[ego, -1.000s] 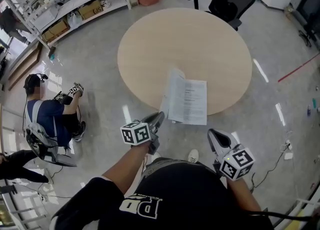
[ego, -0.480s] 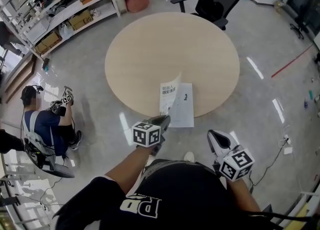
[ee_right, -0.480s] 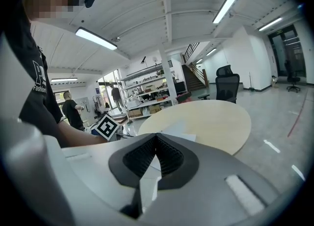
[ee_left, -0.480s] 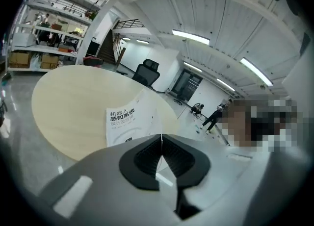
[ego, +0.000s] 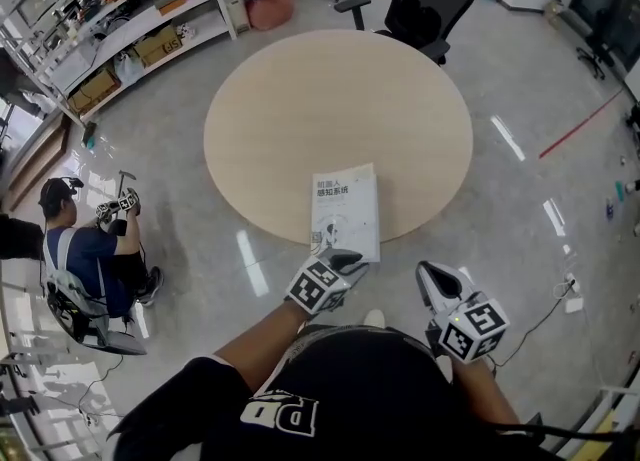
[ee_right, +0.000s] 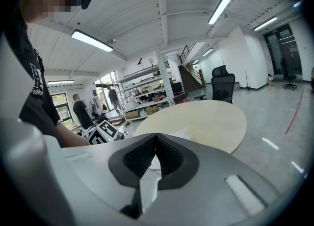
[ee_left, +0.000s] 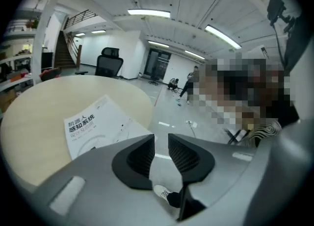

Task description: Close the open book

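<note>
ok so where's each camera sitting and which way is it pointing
Head view: on the person's head, looking steeply down at table and closed book; shows torso, forearms, left gripper, right gripper.
Left gripper view: on the left gripper, looking over the book; jaws have just been opening, nothing between.
Right gripper view: on the right gripper, facing the table; jaws shut.
Shared: table in all three; book cover in head and left gripper views.

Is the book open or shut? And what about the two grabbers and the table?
White paperback book: closed, lying flat, cover up, at the table's near edge.
Left gripper: open, fingers have just been opening, nothing between them.
Right gripper: shut, fingers together, empty.
Round beige table: bears only the book.
</note>
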